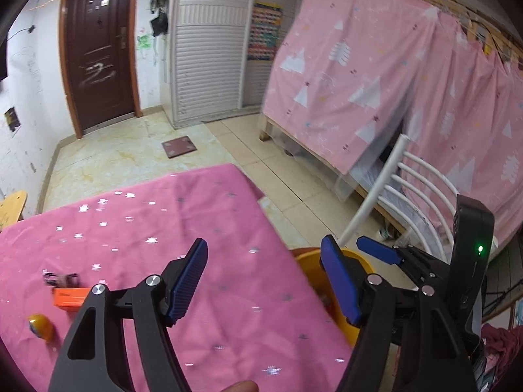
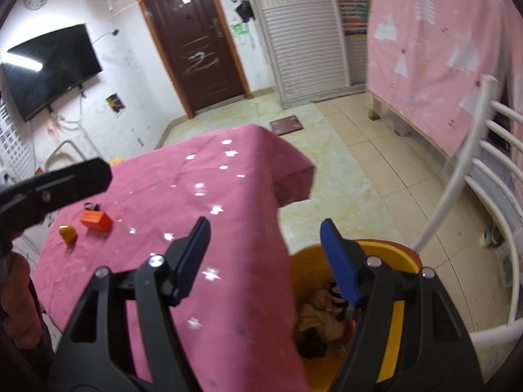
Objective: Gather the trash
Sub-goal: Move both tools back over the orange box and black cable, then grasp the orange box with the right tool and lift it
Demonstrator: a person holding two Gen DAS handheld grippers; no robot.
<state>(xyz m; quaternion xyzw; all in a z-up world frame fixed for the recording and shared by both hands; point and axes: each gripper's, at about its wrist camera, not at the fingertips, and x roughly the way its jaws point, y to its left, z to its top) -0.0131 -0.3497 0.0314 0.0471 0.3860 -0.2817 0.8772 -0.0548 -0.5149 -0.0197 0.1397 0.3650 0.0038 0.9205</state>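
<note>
My left gripper (image 1: 264,251) hangs open and empty over the right side of the pink star-print tablecloth (image 1: 137,222). My right gripper (image 2: 265,228) is also open and empty, over the cloth's edge and the yellow bin (image 2: 392,245) beside the table. Crumpled tan and dark trash (image 2: 322,320) lies inside the bin. On the cloth's far left lie an orange box (image 1: 70,297) (image 2: 96,220), a small yellow object (image 1: 41,325) (image 2: 67,233) and a dark wrapper (image 1: 62,279) (image 2: 91,206). In the left wrist view the yellow bin (image 1: 312,281) shows partly behind the right finger.
A white slatted chair (image 2: 483,170) (image 1: 408,176) stands just right of the bin. Behind it a pink curtain (image 1: 359,65) hangs over a wooden bed frame. A brown door (image 2: 196,49), a wall TV (image 2: 49,68) and a small floor mat (image 2: 287,124) lie beyond the table.
</note>
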